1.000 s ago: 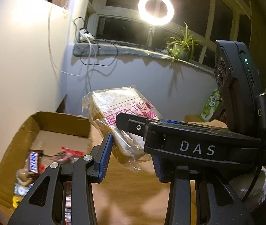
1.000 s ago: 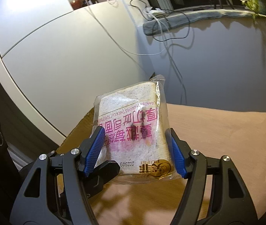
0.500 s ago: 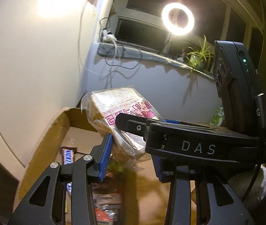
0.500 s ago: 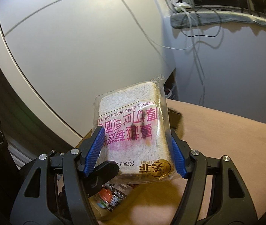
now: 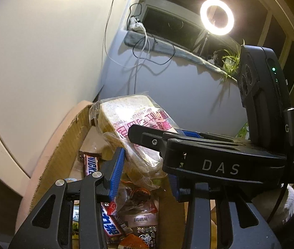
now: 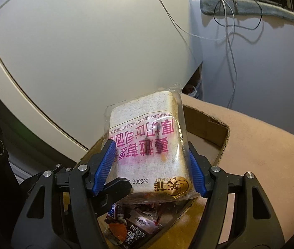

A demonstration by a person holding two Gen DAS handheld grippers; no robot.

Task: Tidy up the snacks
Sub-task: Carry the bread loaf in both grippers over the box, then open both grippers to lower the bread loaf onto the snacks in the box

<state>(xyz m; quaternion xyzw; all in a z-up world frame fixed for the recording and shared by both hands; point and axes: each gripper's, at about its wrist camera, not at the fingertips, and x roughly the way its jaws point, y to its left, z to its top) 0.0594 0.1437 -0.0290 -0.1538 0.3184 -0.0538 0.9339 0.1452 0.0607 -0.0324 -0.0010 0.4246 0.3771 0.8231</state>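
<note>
Bread (image 6: 147, 145): a clear-wrapped slice of thick toast with pink print, sitting at centre of the right wrist view and tilted, its sealed end pointing to the upper part of the frame. In the left wrist view the bread (image 5: 126, 120) is showing at centre, above the open box.
Right hand-held gripper (image 6: 149, 168): its blue pads (image 6: 103, 166) are pressing on both long sides of the bread, holding it at its lower half. In the left wrist view it is crossing the frame from the right, a black body marked DAS.
Left hand-held gripper (image 5: 145, 176): it is pinching the bread's lower end, with the wrapper crumpling between the blue pads (image 5: 115, 172). One of its black tips is also poking in at the lower left of the right wrist view, under the bread.
Box (image 5: 64, 145): brown cardboard, open, filling the lower left of the left wrist view; in the right wrist view the box (image 6: 221, 145) is lying directly behind and below the bread.
Snacks (image 5: 138, 217): assorted wrapped packets are lying in the box, a candy bar (image 5: 91, 164) among them against the left wall.
Table (image 6: 261, 155): a pinkish-tan surface is carrying the box.
Ring light (image 5: 217, 17): it is glowing at the upper right of the left wrist view, at the window.
</note>
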